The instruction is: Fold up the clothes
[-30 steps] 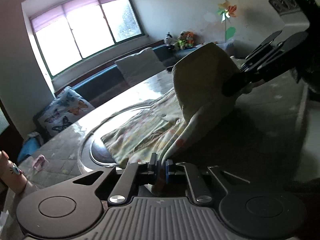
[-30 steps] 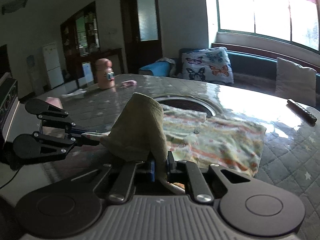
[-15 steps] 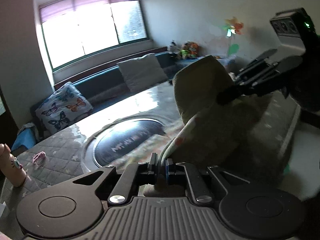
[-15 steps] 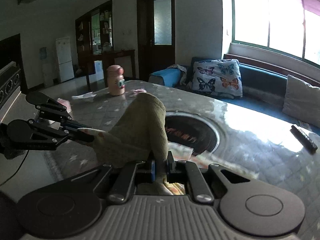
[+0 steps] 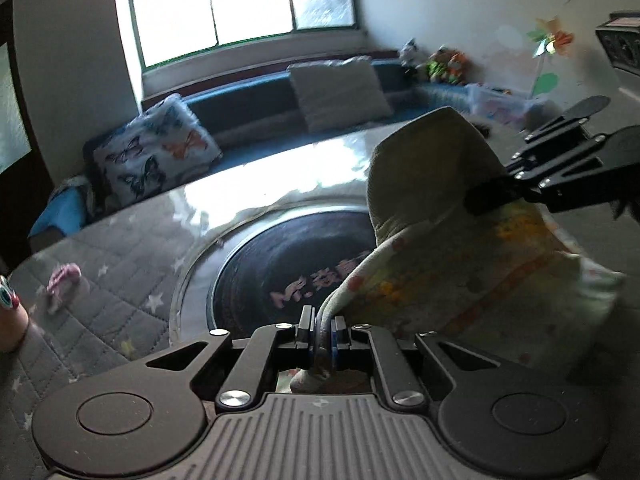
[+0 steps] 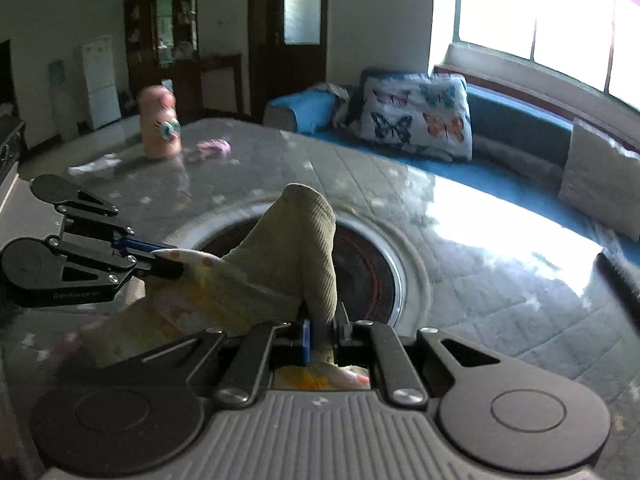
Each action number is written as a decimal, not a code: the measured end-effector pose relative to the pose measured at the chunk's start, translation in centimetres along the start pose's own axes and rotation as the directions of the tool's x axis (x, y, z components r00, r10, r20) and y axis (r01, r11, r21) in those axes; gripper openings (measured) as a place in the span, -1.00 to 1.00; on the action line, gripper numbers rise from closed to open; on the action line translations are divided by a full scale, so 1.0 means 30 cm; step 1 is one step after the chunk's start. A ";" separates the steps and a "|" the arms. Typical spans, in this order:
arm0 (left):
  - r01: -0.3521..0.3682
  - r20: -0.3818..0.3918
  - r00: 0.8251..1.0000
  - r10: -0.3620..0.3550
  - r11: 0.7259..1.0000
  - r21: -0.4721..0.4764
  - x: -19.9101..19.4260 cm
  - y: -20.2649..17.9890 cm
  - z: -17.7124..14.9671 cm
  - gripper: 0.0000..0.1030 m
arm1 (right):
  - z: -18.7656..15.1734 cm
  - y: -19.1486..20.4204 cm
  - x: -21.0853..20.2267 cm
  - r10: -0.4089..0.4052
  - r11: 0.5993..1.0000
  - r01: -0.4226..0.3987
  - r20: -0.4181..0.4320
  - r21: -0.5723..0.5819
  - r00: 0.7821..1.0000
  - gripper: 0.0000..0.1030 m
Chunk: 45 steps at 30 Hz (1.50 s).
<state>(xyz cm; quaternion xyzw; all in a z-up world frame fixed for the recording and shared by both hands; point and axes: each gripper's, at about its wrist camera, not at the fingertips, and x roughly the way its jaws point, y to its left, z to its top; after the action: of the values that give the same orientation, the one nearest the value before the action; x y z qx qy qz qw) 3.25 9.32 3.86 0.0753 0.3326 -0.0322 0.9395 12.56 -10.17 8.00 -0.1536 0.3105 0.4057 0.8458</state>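
A small patterned garment (image 5: 460,280) with an olive ribbed band (image 5: 424,168) hangs between my two grippers, lifted off the table. My left gripper (image 5: 322,326) is shut on one edge of it; it also shows in the right wrist view (image 6: 160,262), at the left. My right gripper (image 6: 320,328) is shut on the olive ribbed part (image 6: 296,248); it shows in the left wrist view (image 5: 492,192), at the right. The lower part of the garment droops below the grippers and is blurred.
The table has a quilted grey cover (image 6: 500,280) and a round dark inset (image 5: 280,264) in the middle. A pink bottle (image 6: 158,126) and a pink scrap (image 6: 214,148) stand at the far side. A bench with cushions (image 6: 416,116) runs under the window.
The garment lay spread over the round inset a second ago. Both grippers have lifted it clear of the table, and the inset is now uncovered.
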 end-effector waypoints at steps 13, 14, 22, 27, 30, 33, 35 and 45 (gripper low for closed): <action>-0.085 -0.024 0.996 0.083 0.993 -0.084 0.084 0.041 -0.013 -0.36 | -0.154 -0.082 -0.015 -0.063 0.978 0.053 0.048 0.200 0.997 0.10; -0.093 -0.024 0.996 0.091 0.991 -0.094 0.085 0.048 -0.012 -0.28 | -0.170 -0.081 -0.032 -0.060 0.975 0.047 0.054 0.219 0.997 0.13; -0.134 -0.049 0.990 0.129 0.984 -0.119 0.096 0.067 -0.022 -0.01 | -0.294 -0.133 -0.028 -0.065 0.931 0.044 0.044 0.363 0.997 0.39; -0.159 -0.061 0.986 0.152 0.978 -0.133 0.103 0.076 -0.031 0.12 | -0.301 -0.149 -0.041 -0.090 0.919 0.059 0.063 0.390 0.994 0.71; -0.163 -0.051 0.986 0.157 0.976 -0.146 0.094 0.073 -0.028 0.28 | -0.272 -0.155 -0.049 -0.061 0.912 0.013 0.103 0.409 0.993 0.77; -0.166 -0.041 0.986 0.162 0.975 -0.144 0.090 0.063 -0.021 0.44 | -0.238 -0.149 -0.031 0.006 0.909 -0.061 0.133 0.413 0.991 0.92; -0.169 -0.045 0.985 0.165 0.976 -0.139 0.098 0.061 -0.017 0.50 | -0.216 -0.136 -0.005 0.054 0.907 -0.107 0.139 0.407 0.989 0.99; -0.189 -0.061 0.981 0.182 0.973 -0.134 0.137 0.069 -0.017 0.70 | -0.167 -0.125 0.138 0.138 0.894 -0.158 0.078 0.420 0.987 1.00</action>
<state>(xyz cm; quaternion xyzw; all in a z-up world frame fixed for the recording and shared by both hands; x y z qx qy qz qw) 6.36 11.40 1.12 0.0411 0.3484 0.0807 0.9330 15.47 -12.63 1.55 0.0676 0.3822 0.3950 0.8327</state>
